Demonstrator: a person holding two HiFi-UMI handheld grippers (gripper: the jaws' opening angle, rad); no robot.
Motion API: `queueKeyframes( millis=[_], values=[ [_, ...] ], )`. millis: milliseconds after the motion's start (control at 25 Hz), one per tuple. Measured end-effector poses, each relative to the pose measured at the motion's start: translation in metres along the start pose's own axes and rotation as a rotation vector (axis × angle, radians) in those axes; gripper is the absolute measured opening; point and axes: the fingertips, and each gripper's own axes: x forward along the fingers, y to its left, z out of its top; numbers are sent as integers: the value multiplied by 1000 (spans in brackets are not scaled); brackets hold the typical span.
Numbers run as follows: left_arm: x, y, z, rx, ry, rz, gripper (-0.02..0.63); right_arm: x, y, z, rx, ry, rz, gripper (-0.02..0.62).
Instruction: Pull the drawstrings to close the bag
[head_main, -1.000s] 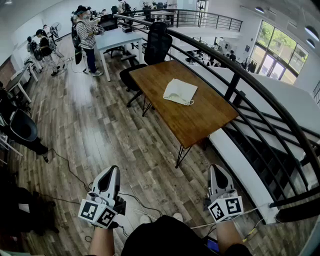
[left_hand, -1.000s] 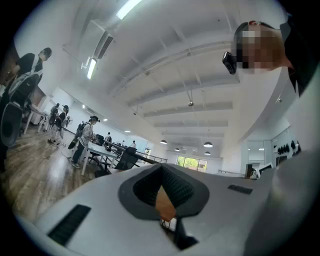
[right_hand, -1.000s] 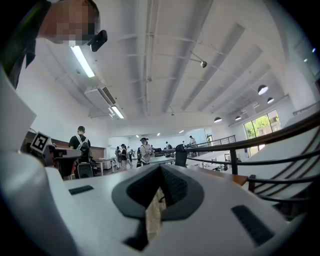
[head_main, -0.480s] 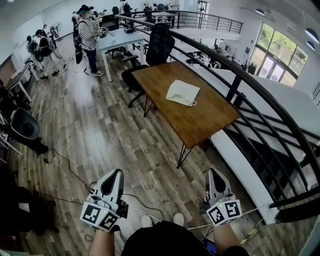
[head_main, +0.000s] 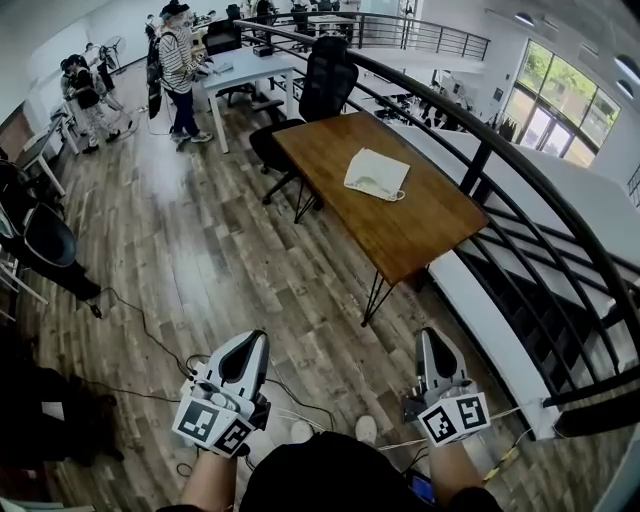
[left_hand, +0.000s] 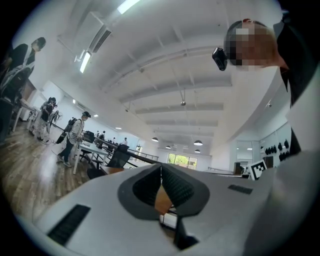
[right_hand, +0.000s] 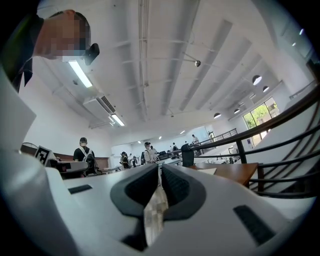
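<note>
Left tool (head_main: 248, 345) and right tool (head_main: 432, 342) are both pinched together and empty, well apart from the bag (head_main: 376, 172) lying flat on the tabletop (head_main: 430, 230). Cables (head_main: 140, 330) trailing over the floor (head_main: 220, 250) by the shoes (head_main: 365, 429) could trip the walk-up, and the drawstrings (head_main: 399, 195), barely visible from here, may slip a careless pinch.

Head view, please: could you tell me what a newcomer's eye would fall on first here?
The wooden table stands mid-frame beside the black railing, with a pale drawstring bag lying on its far half. At the bottom edge, the left tool and right tool are held over the plank floor, both shut and empty, well short of the table.
</note>
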Motion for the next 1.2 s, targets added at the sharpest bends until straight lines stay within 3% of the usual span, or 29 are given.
queueKeyframes(
  millis=[120,160,240,320,760,1200],
  values=[
    [-2,0,6,12,-6,-28,15,-1,14,5,-11,-12,16,66],
    [-2,-1,7,12,-9,-47,49,-1,19,5,-10,-13,29,141],
    [-2,-3,9,10,-12,-79,307,-3,31,6,6,-11,53,320],
    [-3,-2,11,5,-11,-94,316,-7,39,7,20,-8,46,375],
    [31,8,-1,-34,14,-142,321,5,21,8,-1,-5,-29,382],
    [115,16,-10,-41,28,-91,321,75,-52,11,45,-8,54,347]
  ],
)
